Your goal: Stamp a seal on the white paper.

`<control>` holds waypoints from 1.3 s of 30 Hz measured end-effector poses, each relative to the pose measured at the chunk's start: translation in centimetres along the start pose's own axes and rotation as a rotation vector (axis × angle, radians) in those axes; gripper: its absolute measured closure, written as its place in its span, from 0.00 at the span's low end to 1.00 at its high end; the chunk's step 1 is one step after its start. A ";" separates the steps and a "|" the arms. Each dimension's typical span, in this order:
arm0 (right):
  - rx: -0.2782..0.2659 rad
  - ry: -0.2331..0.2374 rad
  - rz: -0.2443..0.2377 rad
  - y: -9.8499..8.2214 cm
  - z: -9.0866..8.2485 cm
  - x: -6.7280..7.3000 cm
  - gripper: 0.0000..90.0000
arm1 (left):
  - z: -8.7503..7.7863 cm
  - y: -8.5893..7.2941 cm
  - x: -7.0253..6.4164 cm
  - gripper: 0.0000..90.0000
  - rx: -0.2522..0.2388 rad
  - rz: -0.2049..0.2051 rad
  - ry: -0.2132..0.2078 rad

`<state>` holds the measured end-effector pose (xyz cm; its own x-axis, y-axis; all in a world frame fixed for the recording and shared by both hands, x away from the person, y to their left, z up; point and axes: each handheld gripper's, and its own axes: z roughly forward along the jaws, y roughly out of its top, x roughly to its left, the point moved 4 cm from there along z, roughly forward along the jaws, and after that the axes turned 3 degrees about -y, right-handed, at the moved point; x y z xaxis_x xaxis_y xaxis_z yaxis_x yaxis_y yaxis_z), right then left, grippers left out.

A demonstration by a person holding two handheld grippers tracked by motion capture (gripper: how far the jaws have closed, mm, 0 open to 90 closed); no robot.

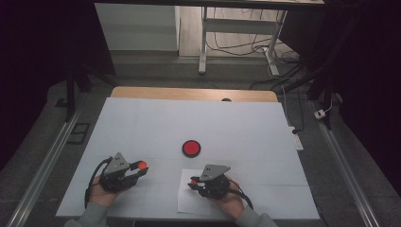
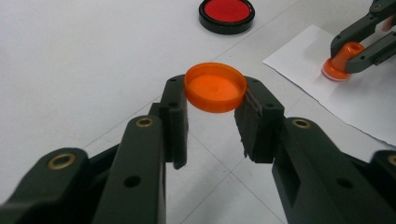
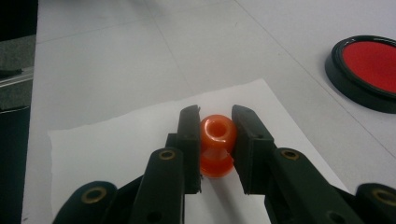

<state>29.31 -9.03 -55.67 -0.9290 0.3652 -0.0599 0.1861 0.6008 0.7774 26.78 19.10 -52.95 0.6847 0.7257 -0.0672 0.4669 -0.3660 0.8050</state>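
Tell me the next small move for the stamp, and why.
Probably lift the orange stamp off the sheet of paper: the right gripper is shut on its handle, its base down on the sheet, and the left gripper holds the orange cap aside.

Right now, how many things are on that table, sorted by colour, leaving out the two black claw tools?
Orange: 2, the orange cap held in the left gripper and the orange stamp held in the right gripper.
Red and black: 1, the round ink pad.
White: 1, the paper sheet under the stamp.
Total: 4
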 end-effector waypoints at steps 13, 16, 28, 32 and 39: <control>-0.012 -0.004 0.002 -0.1 0.0 0.0 0.81 | -0.1 0.0 0.2 0.72 -0.003 -0.004 0.006; -0.013 -0.001 -0.001 -0.1 0.0 0.0 0.81 | -0.1 0.0 0.2 0.72 -0.004 -0.005 0.007; -0.004 0.001 -0.004 -0.1 0.0 -0.1 0.81 | -0.3 0.1 0.3 0.72 -0.016 -0.005 0.019; 0.012 0.015 0.005 0.2 -0.1 -0.2 0.80 | -0.2 0.0 0.3 0.72 -0.012 -0.007 0.016; -0.179 0.047 0.099 2.0 -2.7 -1.2 0.80 | -0.3 0.0 0.5 0.72 -0.013 -0.008 0.017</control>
<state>29.95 -10.14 -52.34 -0.9236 0.3804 0.0483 0.2212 0.4257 0.8774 26.97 19.64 -52.85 0.6713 0.7385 -0.0635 0.4651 -0.3529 0.8119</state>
